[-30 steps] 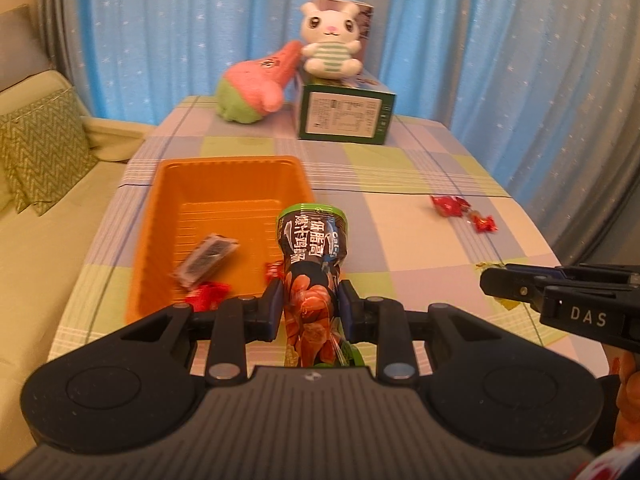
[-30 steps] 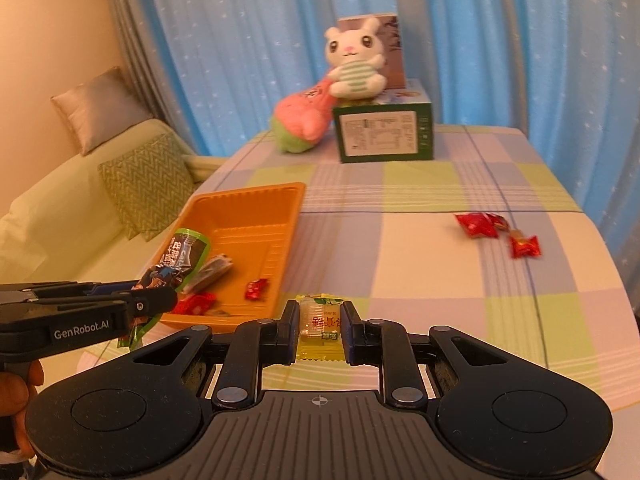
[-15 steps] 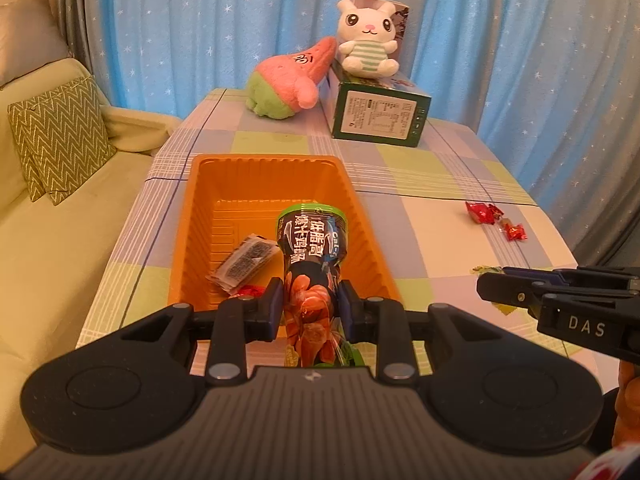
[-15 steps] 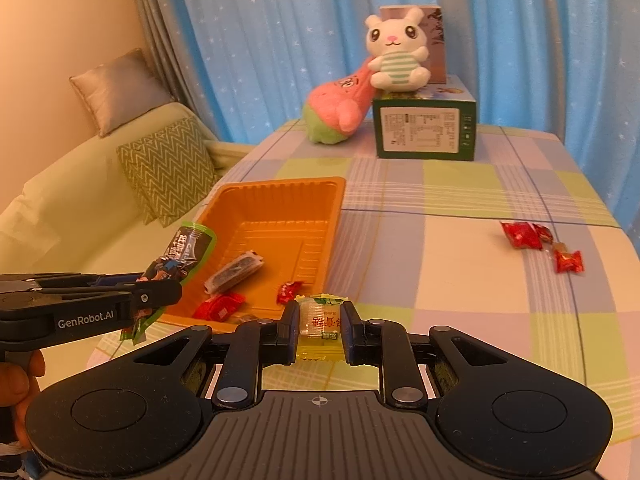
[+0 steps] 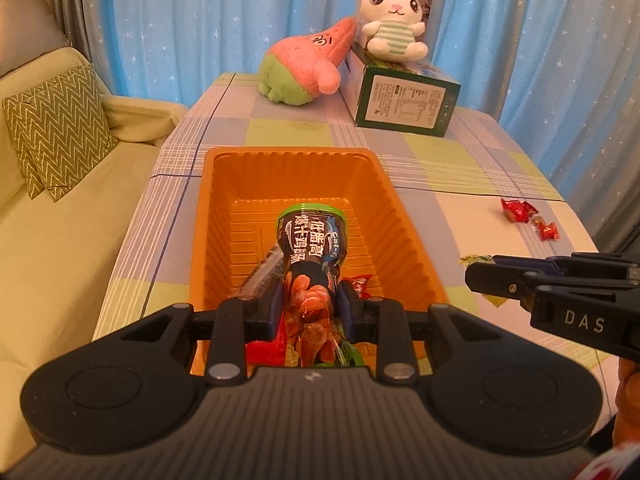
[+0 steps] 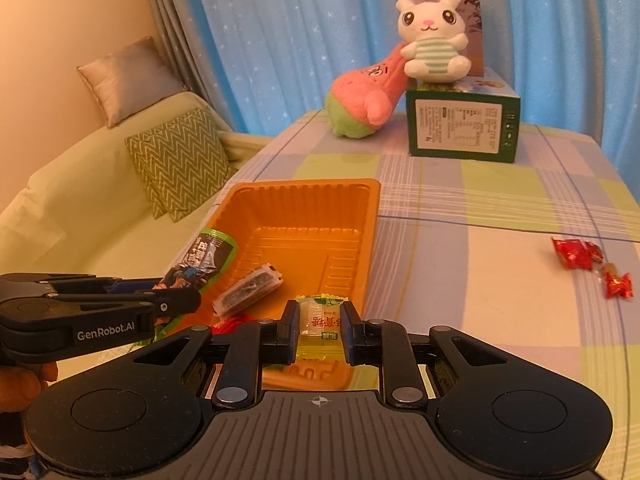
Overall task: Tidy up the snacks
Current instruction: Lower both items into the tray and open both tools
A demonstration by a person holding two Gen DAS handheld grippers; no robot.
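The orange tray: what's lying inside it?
The orange tray holds a dark cookie pack and red-wrapped candies. Its near end is hidden by the two held packets, so more may lie there.

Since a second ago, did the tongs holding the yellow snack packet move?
Yes. The right tongs with the yellow snack packet moved left toward the orange plastic tray, now over its near corner.

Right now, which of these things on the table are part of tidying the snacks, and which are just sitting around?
Part of the job:
- orange tray
- dark snack pack in the left gripper
- yellow snack packet in the right gripper
- wrapped snack bar in the tray
- red candies on the tablecloth

Just lying about:
- bunny plush
- pink plush
- green box
- zigzag cushion
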